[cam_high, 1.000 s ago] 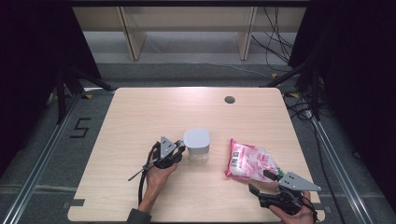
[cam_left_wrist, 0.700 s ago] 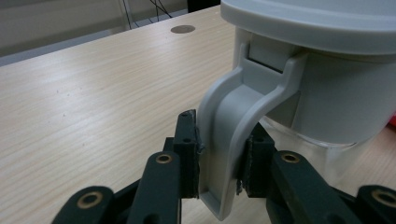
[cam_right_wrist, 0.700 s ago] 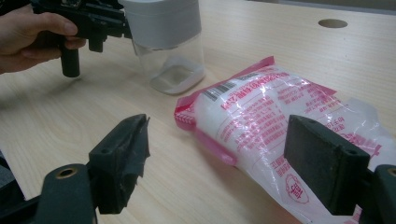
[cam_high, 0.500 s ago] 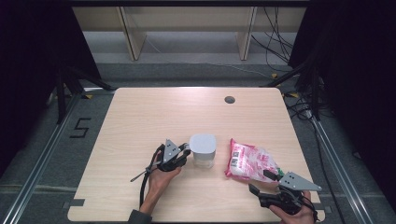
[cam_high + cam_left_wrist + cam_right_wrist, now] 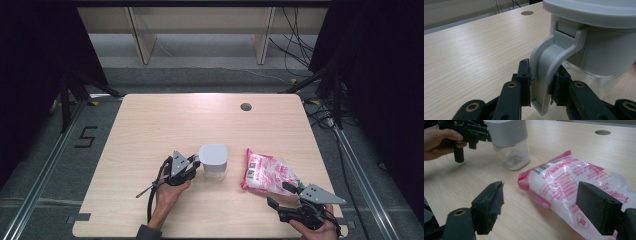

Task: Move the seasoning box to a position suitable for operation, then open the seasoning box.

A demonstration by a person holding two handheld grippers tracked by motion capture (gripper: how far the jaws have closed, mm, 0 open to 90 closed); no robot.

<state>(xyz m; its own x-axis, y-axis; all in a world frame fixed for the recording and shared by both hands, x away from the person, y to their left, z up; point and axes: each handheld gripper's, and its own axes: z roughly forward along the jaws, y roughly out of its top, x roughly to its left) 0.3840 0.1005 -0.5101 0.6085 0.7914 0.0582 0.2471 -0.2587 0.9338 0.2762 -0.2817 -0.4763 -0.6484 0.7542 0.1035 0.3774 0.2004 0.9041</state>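
Now, from the high view, the left gripper point(image 5: 194, 164) sits right against the left side of the container point(image 5: 214, 162), a clear tub with a grey lid standing upright on the table point(image 5: 165, 120) toward its near edge. Just right of the tub lies a pink-and-white bag point(image 5: 265, 172), and the right gripper point(image 5: 281, 194) hovers at the bag's near right end.

Along the left gripper view, the two black pads point(image 5: 525, 82) are pressed on either side of the grey latch point(image 5: 549, 75) that hangs down from the lid; the gap is narrow, with the latch clamped between them.

Through the right gripper view, the jaws stand wide apart and hold nothing. The bag point(image 5: 574, 187) lies just beyond and partly between them, its near end nearest the right-hand pad point(image 5: 596, 206). Farther left, a hand point(image 5: 439, 141) holds the other gripper against the tub.
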